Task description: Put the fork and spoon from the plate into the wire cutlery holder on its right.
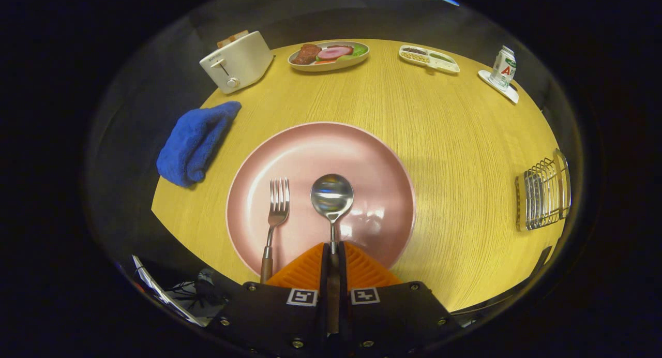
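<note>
A pink plate [372, 156] sits on the wooden table just ahead of my fingers. On it lie a silver fork [276, 218] to the left and a silver spoon [331, 195] beside it, bowl pointing away from me. My gripper [333, 250] is shut on the spoon's handle, which runs back between the two closed fingers. The fork lies untouched, its handle reaching over the plate's near rim. The wire cutlery holder [543, 195] stands on the table to the right of the plate, well apart from it.
A blue cloth [194, 143] lies left of the plate at the table's edge. Beyond the plate stand a white toaster [237, 62], a dish of food [329, 55], a divided snack tray [429, 58] and a drink carton [502, 67] on a coaster.
</note>
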Available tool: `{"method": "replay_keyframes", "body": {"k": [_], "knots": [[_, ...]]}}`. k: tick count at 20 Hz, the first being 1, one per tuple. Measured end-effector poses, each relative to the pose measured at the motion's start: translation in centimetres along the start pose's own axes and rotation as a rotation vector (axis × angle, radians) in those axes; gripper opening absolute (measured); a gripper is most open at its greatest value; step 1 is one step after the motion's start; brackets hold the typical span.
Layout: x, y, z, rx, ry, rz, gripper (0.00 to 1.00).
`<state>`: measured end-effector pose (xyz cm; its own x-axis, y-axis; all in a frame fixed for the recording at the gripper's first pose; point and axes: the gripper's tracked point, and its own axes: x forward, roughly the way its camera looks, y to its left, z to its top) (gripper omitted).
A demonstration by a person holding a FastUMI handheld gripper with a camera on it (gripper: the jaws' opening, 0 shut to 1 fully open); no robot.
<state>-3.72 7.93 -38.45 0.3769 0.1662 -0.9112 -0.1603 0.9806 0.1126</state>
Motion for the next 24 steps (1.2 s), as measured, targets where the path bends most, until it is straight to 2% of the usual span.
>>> {"method": "replay_keyframes", "body": {"k": [1,15,17,24], "knots": [[0.2,0.0,0.0,0.003,-0.007,0.001,0.06],[-2.2,-0.9,1.8,0.051,-0.093,0.034,0.06],[-2.6,-0.5,2.1,0.053,-0.111,0.066,0.06],[-4.2,-1.1,3.5,0.136,-0.161,0.079,0.06]]}}
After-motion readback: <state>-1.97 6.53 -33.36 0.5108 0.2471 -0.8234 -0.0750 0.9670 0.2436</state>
